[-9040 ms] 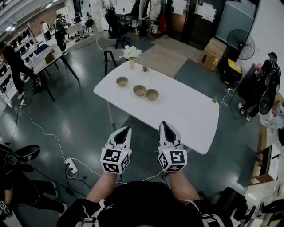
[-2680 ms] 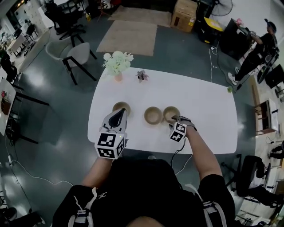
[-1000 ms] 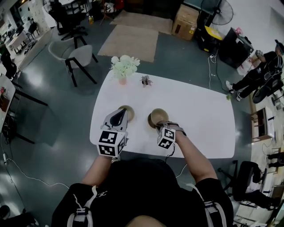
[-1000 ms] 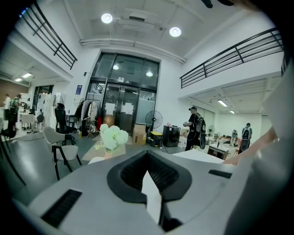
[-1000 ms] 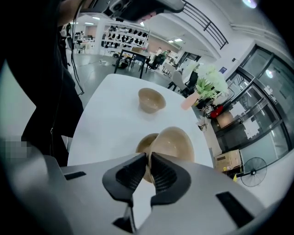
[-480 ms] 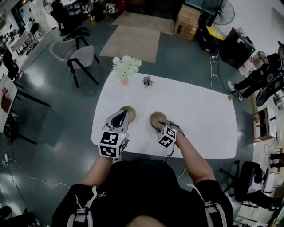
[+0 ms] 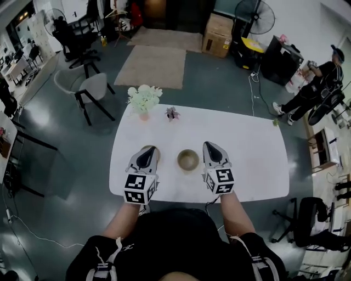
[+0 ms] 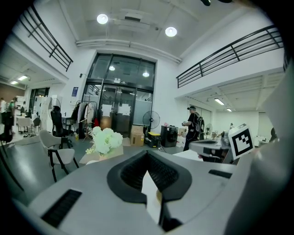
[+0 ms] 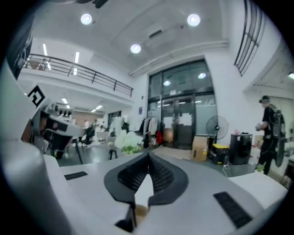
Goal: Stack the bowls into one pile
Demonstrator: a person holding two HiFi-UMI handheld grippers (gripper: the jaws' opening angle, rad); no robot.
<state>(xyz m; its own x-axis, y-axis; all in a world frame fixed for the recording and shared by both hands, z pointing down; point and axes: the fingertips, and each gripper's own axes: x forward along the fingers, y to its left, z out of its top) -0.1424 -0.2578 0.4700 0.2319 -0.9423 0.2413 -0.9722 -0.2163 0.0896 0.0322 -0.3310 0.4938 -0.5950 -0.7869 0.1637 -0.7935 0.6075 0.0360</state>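
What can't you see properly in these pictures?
- Left bowl: in the head view, mostly hidden beneath the left gripper.
- Middle bowl: the head view looks straight down, so whether more bowls nest in it cannot be told.
- Small plant beside the flowers: in the head view, too small to identify.

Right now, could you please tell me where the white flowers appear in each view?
Head view: white flowers at the table's far left corner.
Left gripper view: white flowers left of centre, slightly below mid-height.
Right gripper view: white flowers left of centre.
Shared landmark: the black standing fan, right of them in every view.
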